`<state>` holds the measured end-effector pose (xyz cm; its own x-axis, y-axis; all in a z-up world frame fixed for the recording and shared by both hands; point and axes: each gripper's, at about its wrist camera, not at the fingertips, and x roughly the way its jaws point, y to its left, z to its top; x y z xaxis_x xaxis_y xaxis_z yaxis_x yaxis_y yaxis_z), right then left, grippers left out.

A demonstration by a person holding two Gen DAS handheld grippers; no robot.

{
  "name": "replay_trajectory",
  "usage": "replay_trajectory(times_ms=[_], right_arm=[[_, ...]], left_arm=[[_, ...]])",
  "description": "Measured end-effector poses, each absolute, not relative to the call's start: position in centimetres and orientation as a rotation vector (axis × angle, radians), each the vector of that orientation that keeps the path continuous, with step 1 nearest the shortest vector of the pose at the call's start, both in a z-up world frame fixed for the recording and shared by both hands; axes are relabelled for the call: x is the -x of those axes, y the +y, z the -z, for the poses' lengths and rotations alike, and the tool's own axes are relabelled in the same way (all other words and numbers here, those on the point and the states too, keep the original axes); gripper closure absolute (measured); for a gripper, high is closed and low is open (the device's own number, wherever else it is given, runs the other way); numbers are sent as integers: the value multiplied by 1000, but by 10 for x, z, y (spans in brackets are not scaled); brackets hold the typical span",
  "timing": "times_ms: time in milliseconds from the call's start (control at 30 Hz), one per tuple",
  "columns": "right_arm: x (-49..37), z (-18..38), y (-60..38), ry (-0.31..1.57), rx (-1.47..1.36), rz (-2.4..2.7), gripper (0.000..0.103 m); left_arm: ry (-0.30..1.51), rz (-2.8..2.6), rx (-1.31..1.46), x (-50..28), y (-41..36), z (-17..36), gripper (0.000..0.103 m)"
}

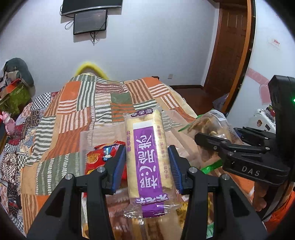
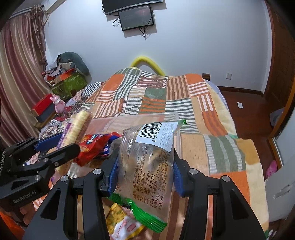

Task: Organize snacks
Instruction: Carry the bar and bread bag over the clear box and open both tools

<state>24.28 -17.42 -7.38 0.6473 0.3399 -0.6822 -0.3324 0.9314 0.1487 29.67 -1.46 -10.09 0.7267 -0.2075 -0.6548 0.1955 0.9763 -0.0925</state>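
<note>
You carry two snacks over bed; left gripper (image 1: 148, 162) squeezes purple cookie pack (image 1: 148, 158); right gripper (image 2: 144, 172) squeezes clear bag (image 2: 147, 162); next, drop both in clear box (image 2: 132, 120), I think.

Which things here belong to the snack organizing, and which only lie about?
Job:
- purple-label biscuit pack, in left gripper
- clear barcode snack bag, in right gripper
- red snack bag
- clear bin

Lying about:
- pink toy
- patchwork blanket
- wall screen
</note>
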Motion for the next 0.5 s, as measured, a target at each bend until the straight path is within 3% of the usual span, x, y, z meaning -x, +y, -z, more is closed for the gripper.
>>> replay_trajectory(times_ms=[400, 500], right_arm=[[-278, 98, -164, 848, 21, -406, 58], [-285, 104, -158, 864, 47, -407, 58]], left_arm=[[776, 208, 21, -339, -12, 128, 57], [777, 200, 14, -345, -13, 133, 62]])
